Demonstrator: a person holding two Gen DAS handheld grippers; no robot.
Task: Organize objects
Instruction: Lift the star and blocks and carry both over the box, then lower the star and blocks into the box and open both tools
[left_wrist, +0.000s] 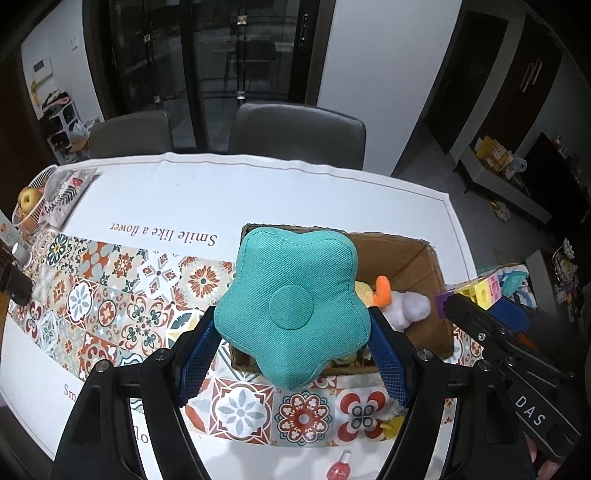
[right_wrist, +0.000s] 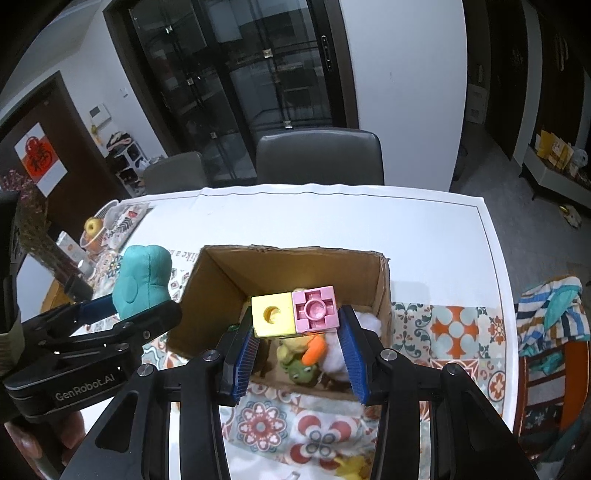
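i'm holding the teal flower cushion (left_wrist: 291, 306) in my left gripper (left_wrist: 295, 354) jaws and the joined blocks (right_wrist: 295, 312) in my right gripper (right_wrist: 299, 354) jaws, both clamped, hovering over the cardboard box (right_wrist: 221, 273) at twelve o'clock for dropping in.

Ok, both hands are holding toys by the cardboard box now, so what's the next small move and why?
Probably lower the right gripper a little and open its fingers: the joined yellow and pink plastic blocks already hang over the open brown cardboard box, above the plush toys inside. The left gripper, holding the teal flower-shaped fabric cushion, sits at the box's edge and can follow.
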